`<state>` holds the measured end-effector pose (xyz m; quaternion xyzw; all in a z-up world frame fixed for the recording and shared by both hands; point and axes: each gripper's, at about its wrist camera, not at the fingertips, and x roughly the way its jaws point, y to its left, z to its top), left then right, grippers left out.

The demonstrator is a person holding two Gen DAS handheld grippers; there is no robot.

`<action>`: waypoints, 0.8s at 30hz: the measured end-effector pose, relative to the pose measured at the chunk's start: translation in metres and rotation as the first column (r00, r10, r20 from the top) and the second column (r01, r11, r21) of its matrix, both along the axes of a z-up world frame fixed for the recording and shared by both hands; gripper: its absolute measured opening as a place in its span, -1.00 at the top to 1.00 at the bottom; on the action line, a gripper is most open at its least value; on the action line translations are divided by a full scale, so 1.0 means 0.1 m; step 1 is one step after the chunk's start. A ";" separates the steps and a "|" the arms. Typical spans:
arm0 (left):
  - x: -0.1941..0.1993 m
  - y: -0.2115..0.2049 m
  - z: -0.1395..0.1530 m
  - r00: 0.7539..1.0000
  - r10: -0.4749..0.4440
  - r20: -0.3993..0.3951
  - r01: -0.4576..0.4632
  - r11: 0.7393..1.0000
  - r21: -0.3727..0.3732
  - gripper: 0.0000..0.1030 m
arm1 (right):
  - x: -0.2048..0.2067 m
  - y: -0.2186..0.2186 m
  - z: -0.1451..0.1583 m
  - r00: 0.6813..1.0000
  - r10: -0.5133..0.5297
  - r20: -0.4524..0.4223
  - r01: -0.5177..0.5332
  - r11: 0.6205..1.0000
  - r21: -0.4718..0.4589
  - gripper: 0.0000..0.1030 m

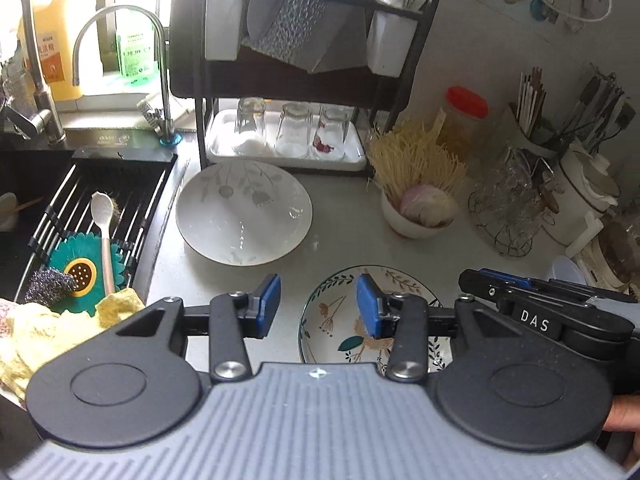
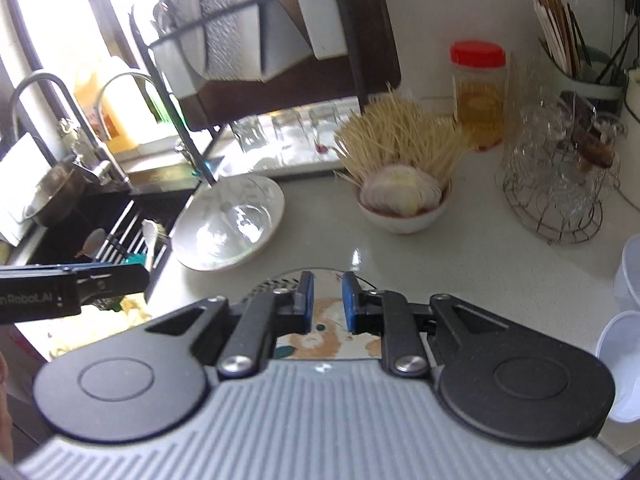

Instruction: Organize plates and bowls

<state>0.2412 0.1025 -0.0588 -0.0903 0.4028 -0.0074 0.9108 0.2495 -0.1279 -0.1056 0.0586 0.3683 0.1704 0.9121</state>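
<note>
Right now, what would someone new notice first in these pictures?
Probably the large white bowl with grey flowers, lying on the counter beside the sink. Nearer, a smaller floral painted bowl sits under the open left claw. Behind them, a bristling bunch of dry noodles stands in a small white bowl.

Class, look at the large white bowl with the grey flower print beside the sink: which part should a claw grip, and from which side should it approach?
Grip the rim of the large white bowl on its near edge, coming from the front with one finger inside and one outside. It sits upright and is too wide to span; the thin flared rim is free there, while the drying rack crowds the far side.
</note>
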 end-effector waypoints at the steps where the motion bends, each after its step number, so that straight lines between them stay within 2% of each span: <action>1: -0.06 0.01 0.06 1.000 -0.003 0.017 0.003 1.000 -0.004 0.05 | -0.06 0.01 0.07 1.000 0.004 0.017 -0.004 1.000 0.007 0.63; 5: -0.27 0.04 0.26 0.998 -0.011 0.067 0.011 1.000 -0.007 0.03 | -0.29 0.05 0.31 0.998 0.010 0.065 -0.012 1.000 0.026 0.63; 10: -0.49 0.09 0.35 0.996 -0.030 0.087 0.031 0.999 -0.011 0.02 | -0.57 0.06 0.52 0.994 -0.008 0.112 0.001 0.998 0.057 0.63; 19: -0.95 0.06 0.51 0.983 -0.096 0.157 0.087 0.994 0.062 -0.13 | -1.09 0.07 0.65 0.988 -0.036 0.152 0.023 0.996 0.087 0.63; 24: -1.17 0.02 0.61 0.975 -0.110 0.191 0.108 0.994 0.024 -0.16 | -1.36 0.03 0.72 0.984 -0.052 0.172 0.040 0.997 0.072 0.63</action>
